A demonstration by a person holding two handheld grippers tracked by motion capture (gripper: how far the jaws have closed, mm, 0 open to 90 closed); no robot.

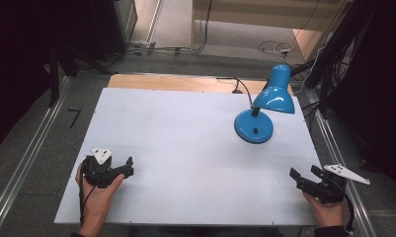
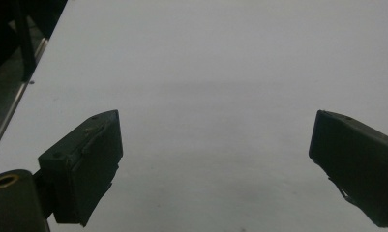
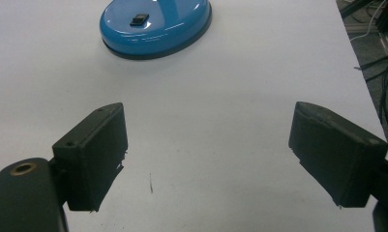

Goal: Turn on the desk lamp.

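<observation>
Black jaws of both the left gripper point(image 1: 128, 167) and right gripper point(image 1: 304, 174) stand wide apart, grasping nothing.

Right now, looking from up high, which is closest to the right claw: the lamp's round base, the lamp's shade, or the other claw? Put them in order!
From the right claw:
1. Lamp base, ahead and toward the left.
2. Lamp shade, farther back above the base.
3. Left claw, across the table.
</observation>
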